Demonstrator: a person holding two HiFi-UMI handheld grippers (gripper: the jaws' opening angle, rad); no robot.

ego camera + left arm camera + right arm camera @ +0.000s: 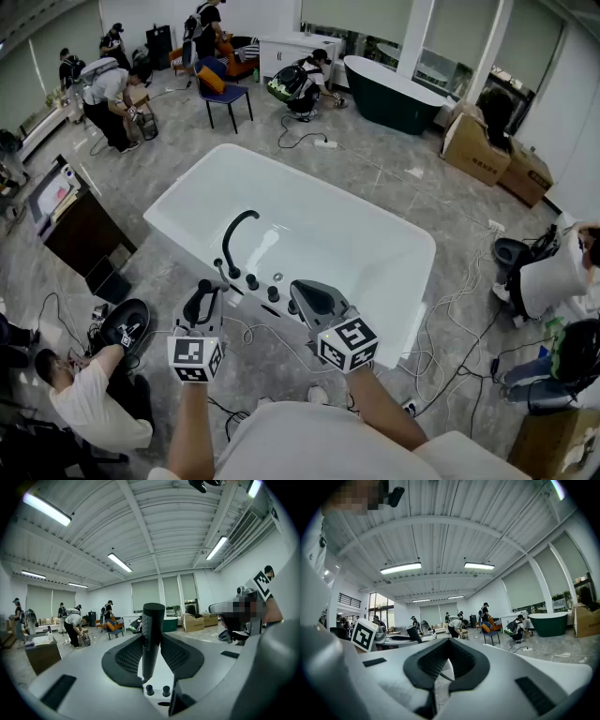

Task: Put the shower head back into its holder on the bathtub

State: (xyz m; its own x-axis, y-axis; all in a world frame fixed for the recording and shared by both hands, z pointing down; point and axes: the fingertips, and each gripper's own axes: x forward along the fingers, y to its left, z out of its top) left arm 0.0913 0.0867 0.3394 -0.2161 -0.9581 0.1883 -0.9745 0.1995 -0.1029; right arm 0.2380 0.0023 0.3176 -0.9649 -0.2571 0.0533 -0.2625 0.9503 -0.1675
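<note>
A white bathtub fills the middle of the head view, with a black arched spout and black knobs on its near rim. My left gripper hovers just in front of that rim, shut on the black shower head. The shower head stands upright between the pads, above two knobs and a dark oval opening in the rim. My right gripper is beside it on the right, jaws together with nothing in them.
Cables trail over the grey floor around the tub. A dark cabinet stands at left and a person crouches at lower left. Another person sits at right. A dark green tub and cardboard boxes are farther back.
</note>
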